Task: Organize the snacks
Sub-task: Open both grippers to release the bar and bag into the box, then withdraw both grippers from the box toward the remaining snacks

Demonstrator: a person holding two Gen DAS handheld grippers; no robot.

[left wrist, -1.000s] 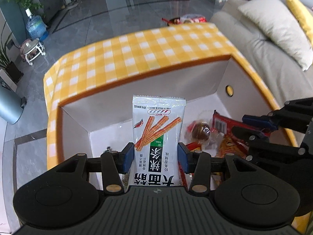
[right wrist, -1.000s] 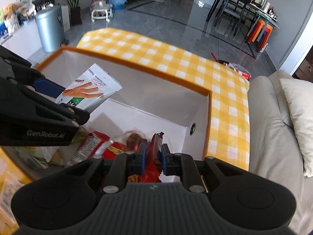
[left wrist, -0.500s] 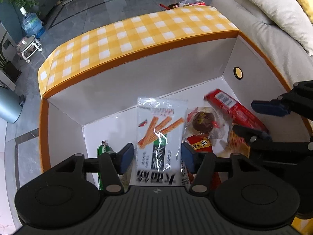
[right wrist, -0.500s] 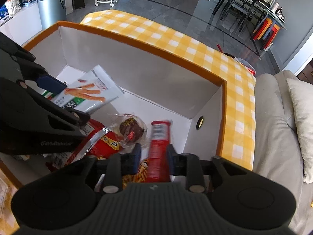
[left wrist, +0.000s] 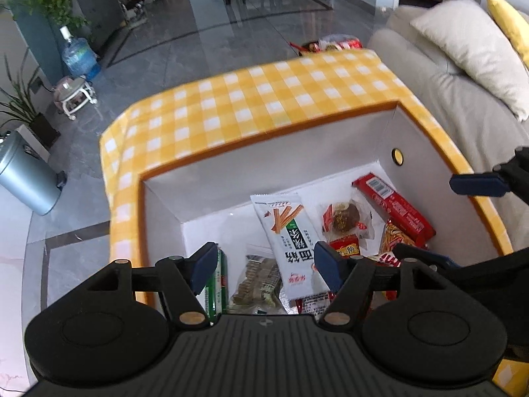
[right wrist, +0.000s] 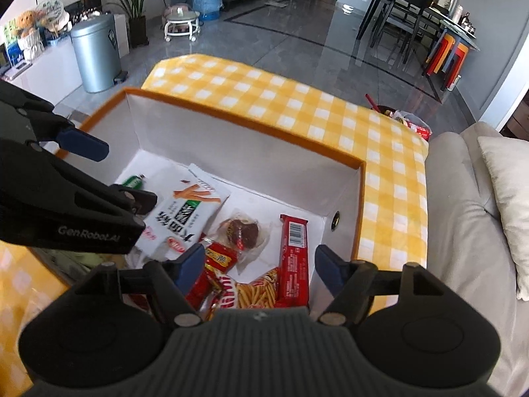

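Observation:
A white box with an orange rim holds the snacks. A white packet with orange sticks lies flat on its floor. A long red bar lies by the right wall. A brown cake in clear wrap, small red packets and a fries packet lie between them. My left gripper is open and empty above the box. My right gripper is open and empty above the red bar.
A yellow checked cloth covers the table behind the box. A beige sofa with a pillow stands at the right. A green pack and a dark snack bag lie at the box's near left. A grey bin stands on the floor.
My left gripper opened and let the white packet drop flat into the box. My right gripper opened and let go of the red bar. Both grippers rose and drew back.

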